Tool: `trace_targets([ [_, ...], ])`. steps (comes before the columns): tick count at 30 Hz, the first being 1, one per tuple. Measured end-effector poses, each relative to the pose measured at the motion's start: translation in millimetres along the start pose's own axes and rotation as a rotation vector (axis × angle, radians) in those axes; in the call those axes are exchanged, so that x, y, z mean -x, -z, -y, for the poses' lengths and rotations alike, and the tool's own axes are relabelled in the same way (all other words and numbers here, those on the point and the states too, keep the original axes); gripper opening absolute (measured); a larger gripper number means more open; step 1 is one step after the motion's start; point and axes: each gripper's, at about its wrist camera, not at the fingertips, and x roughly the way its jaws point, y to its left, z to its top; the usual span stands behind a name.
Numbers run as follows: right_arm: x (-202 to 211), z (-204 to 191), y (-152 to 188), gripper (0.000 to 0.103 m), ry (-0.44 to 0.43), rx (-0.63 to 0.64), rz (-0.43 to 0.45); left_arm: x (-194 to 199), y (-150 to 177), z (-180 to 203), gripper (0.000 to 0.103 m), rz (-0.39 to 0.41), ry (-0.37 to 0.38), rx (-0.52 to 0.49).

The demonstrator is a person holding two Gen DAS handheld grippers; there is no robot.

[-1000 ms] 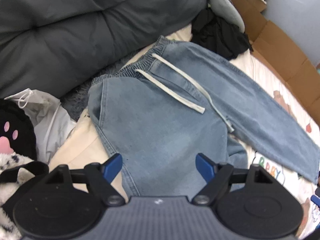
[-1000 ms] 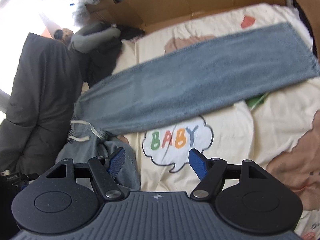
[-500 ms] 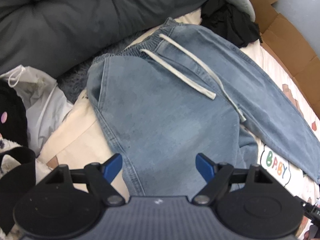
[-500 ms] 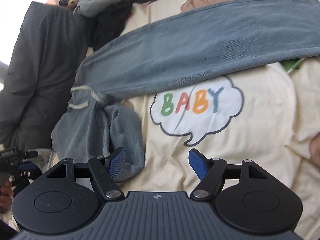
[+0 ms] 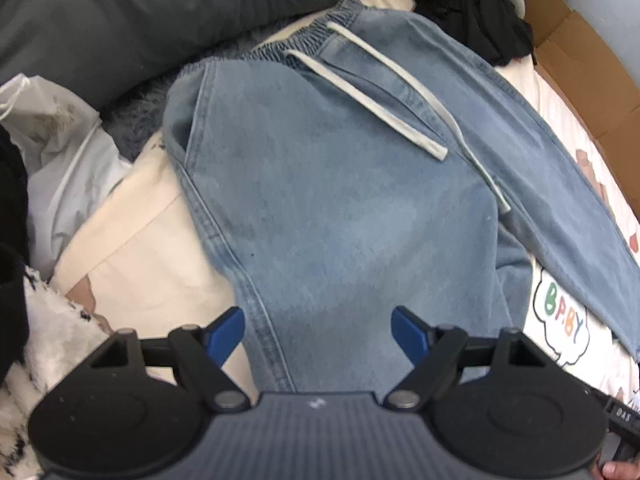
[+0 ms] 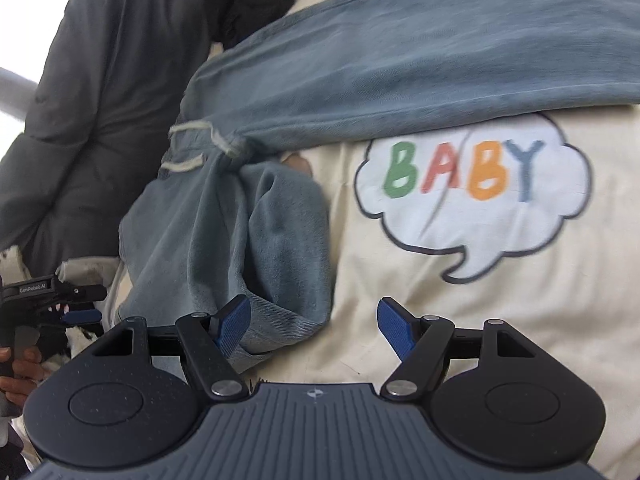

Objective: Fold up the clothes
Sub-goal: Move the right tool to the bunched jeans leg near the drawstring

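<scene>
Left gripper (image 5: 318,330): jaws spread wide, nothing held. It is poised above the near leg of a pair of light blue jeans (image 5: 340,200), the blue pads straddling the outer side seam without contact being evident. Right gripper (image 6: 314,326): jaws likewise spread and empty. Its left pad (image 6: 234,322) lies just beside, possibly touching, the bunched hem (image 6: 280,320) of the same leg; contact cannot be confirmed.

Position of the garment: the jeans are laid on a cream bedsheet (image 6: 500,340) printed with a "BABY" speech bubble (image 6: 472,196). The elasticated waistband (image 5: 308,36) lies toward the far edge of the bed, against a dark grey duvet (image 5: 120,12). The white drawstring (image 5: 376,96) is loose across the front. One leg (image 6: 440,64) is stretched out flat along the sheet, past the printed bubble. The other leg is crumpled and doubled back on itself near the crotch, its hem turned toward the near edge of the bed.

State of progress, as judged: the task is at an early stage. The garment is spread front-up, but no fold is seen completed. The crumpled leg remains to be drawn out and laid onto the straight leg; the lengthwise folds toward the waistband follow thereafter.

Other items noted: a black garment (image 5: 476,16) at the far edge, a white plastic bag (image 5: 60,132) to the left, and cardboard (image 5: 580,64) along the far side.
</scene>
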Motion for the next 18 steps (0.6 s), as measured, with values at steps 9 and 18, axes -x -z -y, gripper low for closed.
trace_targets([
  [9, -38, -5, -19, 0.060, 0.011, 0.076, -0.063, -28, 10, 2, 0.082, -0.048, 0.012, 0.001],
  [18, -77, -2, -25, 0.059, -0.006, 0.011, -0.125, -49, 14, 0, 0.082, -0.098, 0.006, -0.004],
])
